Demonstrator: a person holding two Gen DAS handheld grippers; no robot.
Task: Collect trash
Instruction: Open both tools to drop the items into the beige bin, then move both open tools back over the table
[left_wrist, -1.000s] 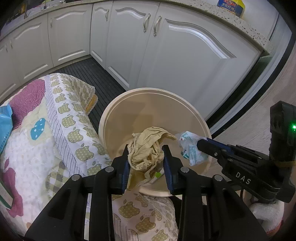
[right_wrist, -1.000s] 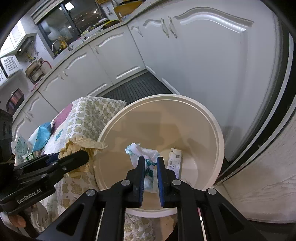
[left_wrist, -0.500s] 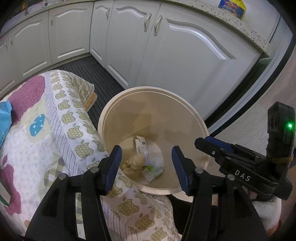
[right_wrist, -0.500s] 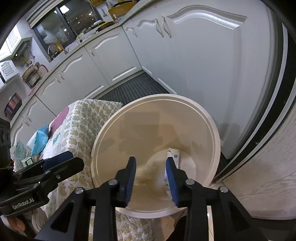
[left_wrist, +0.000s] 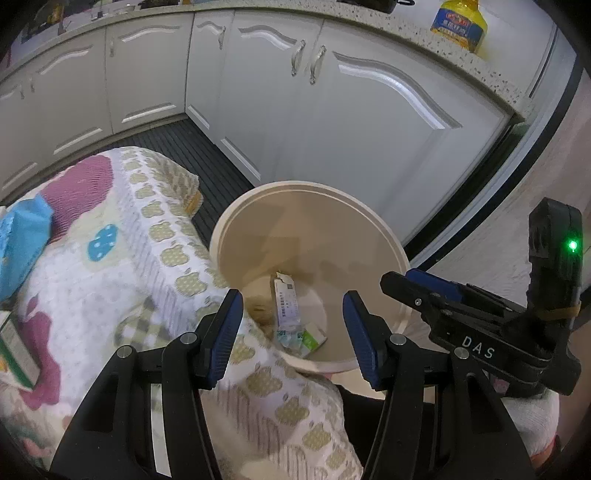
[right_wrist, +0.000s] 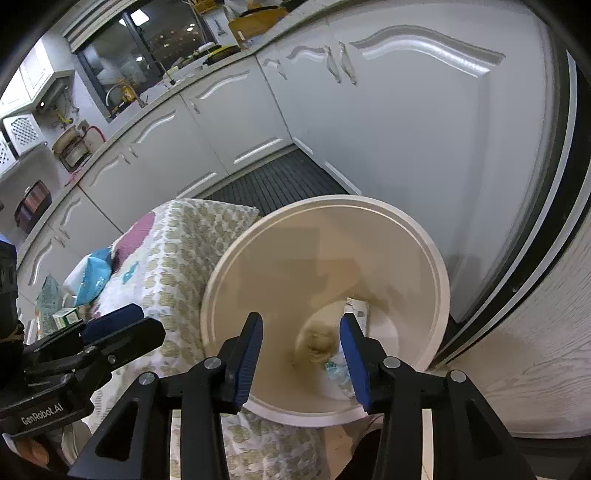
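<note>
Two handheld grippers hover over a round beige bin standing on the floor beside white kitchen cabinets. The left gripper is spread wide with nothing between its blue pads — the right gripper is the same. At the bottom of the bin lies the trash: a white printed carton, a green-and-white box, and a blurred tan clump, possibly crumpled cloth. A patterned quilt lies against the bin's left side.
</note>
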